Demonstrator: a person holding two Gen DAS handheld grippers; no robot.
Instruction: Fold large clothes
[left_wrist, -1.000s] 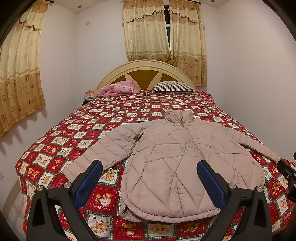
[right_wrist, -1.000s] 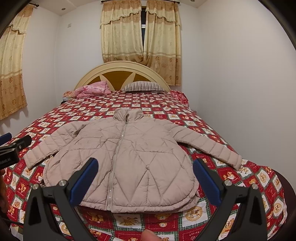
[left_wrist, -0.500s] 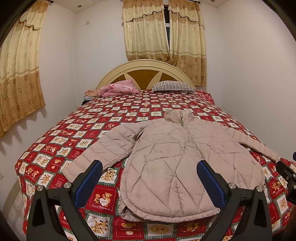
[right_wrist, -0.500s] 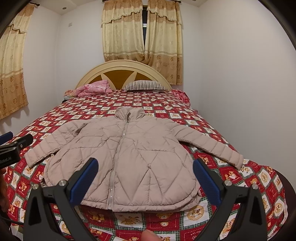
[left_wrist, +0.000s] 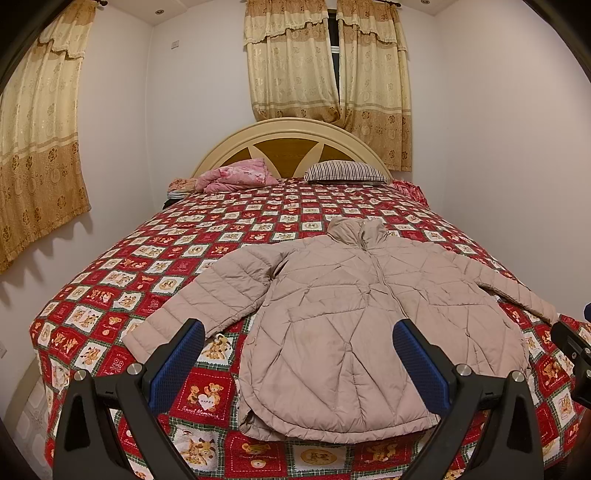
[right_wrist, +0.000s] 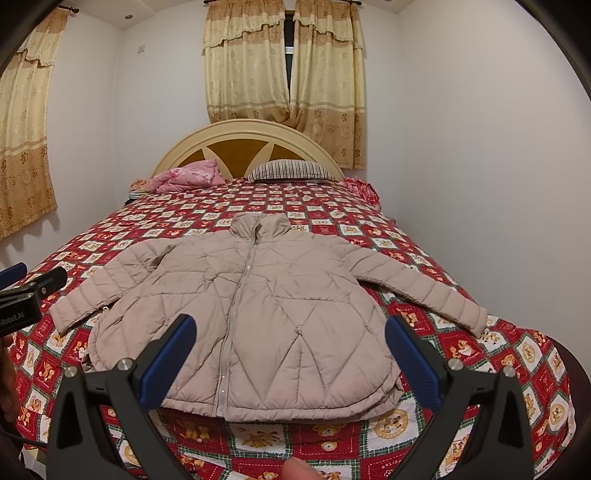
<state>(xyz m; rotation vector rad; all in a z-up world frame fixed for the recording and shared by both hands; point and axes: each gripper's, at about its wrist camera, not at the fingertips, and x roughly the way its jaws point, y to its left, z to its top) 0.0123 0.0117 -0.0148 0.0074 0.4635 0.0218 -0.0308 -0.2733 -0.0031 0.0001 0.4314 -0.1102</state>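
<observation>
Both claws stand wide open and hold nothing: the left claw (left_wrist: 298, 341) hangs over the near end of the bed (left_wrist: 110, 295) with its blue pads (left_wrist: 179, 363) spread apart, and the right claw (right_wrist: 290, 338) does the same with its own pads (right_wrist: 168, 356) spread, neither touching cloth. Against the frames of a second ago very little differs; the views sit almost as they did, the right one shifted a touch so the jacket (right_wrist: 251, 317) lies slightly more centred, and the jacket itself has not moved. Writing is sparse: the left claw's body, seen at the left edge of the right view, carries a white label ending "Robot.AI" (right_wrist: 11, 316), and the quilt squares near the foot read "Sweet Memories" (left_wrist: 201, 408) and "HOLIDA" (right_wrist: 456, 469), the last cut off by the frame. The jacket (left_wrist: 362, 332), beige and quilted, lies flat and face up on the red teddy-bear quilt, zipped, collar toward the headboard (left_wrist: 291, 147), hem toward the foot, and both sleeves spread out to the sides. In the left view the left pad overlaps the cuff of the near sleeve (left_wrist: 207, 299) in the picture, though whether it touches I cannot tell. A striped pillow (left_wrist: 347, 171) and a pink bundle (left_wrist: 236, 177) rest at the head of the bed under yellow curtains (left_wrist: 328, 66). A fingertip (right_wrist: 297, 469) shows at the bottom edge of the right view.
</observation>
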